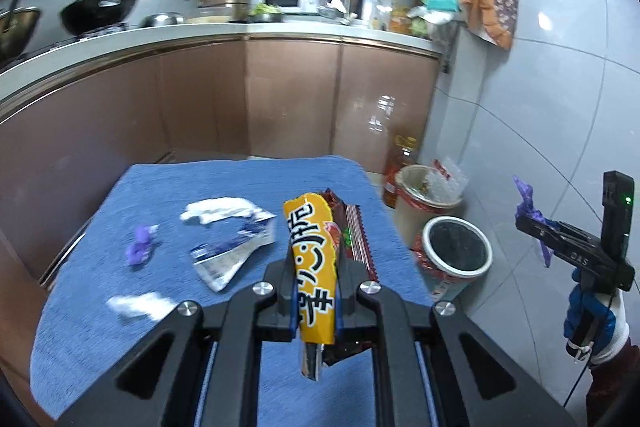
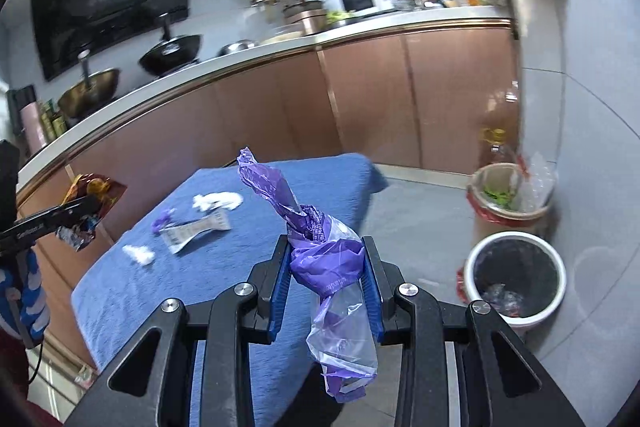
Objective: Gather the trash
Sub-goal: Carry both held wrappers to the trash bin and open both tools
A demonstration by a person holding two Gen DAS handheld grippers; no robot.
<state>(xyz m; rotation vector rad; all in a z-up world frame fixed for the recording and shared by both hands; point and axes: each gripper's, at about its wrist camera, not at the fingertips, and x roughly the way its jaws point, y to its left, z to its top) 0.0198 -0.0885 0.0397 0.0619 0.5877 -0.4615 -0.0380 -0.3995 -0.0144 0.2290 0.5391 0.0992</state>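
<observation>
From the left wrist: left tongs point(image 1: 316, 291) clamped nearly shut on a yellow crinkly foil snack wrapper point(image 1: 312, 259) above the blue-cloth-covered table point(image 1: 100, 327); could slip out short of the white-rimmed, black-lined round bin point(image 1: 456, 251) on the floor. From the right wrist: right tongs point(image 2: 326, 263) partly closed around a crumpled purple-and-clear plastic bag point(image 2: 328, 259); loose tail could snag or miss the bin, tissues and wrappers remaining on the table.
</observation>
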